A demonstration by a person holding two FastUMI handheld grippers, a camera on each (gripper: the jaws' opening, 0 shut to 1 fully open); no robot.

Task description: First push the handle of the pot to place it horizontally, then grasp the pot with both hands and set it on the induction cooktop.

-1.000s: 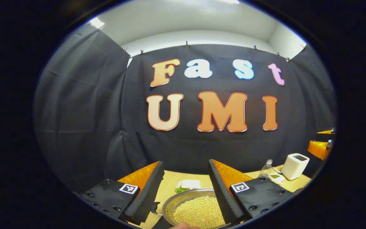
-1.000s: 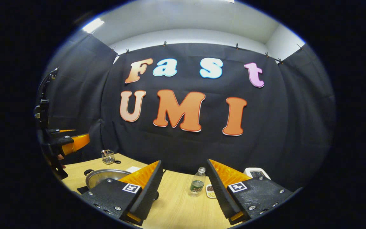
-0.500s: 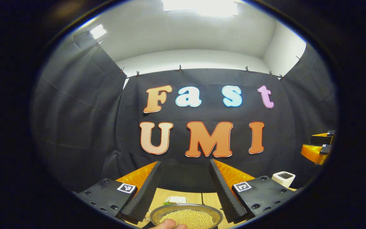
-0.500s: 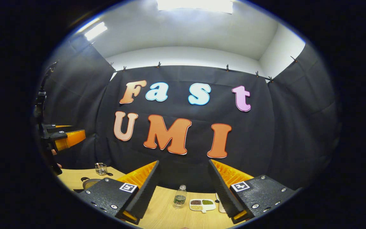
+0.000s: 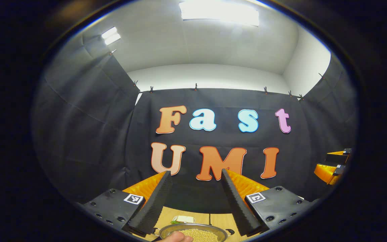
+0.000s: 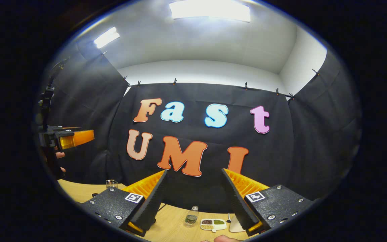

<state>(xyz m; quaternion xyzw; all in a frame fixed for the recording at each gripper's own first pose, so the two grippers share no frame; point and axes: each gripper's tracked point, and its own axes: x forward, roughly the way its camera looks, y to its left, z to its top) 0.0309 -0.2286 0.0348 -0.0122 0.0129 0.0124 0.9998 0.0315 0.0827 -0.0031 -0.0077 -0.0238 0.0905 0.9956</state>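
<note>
Both tools raised, jaws apart, empty: left gripper [image 5: 193,201], right gripper [image 6: 193,201]. Pot [image 5: 193,232] w/ beans on table [image 6: 176,225] below left gripper. Handle orientation unclear; push, grasp, cooktop transfer apparently pending.

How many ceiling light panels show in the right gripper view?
2. A large ceiling light panel sits at the top centre; a smaller light panel sits at upper left, above the black cloth wall. More may lie beyond the view's edge.
</note>
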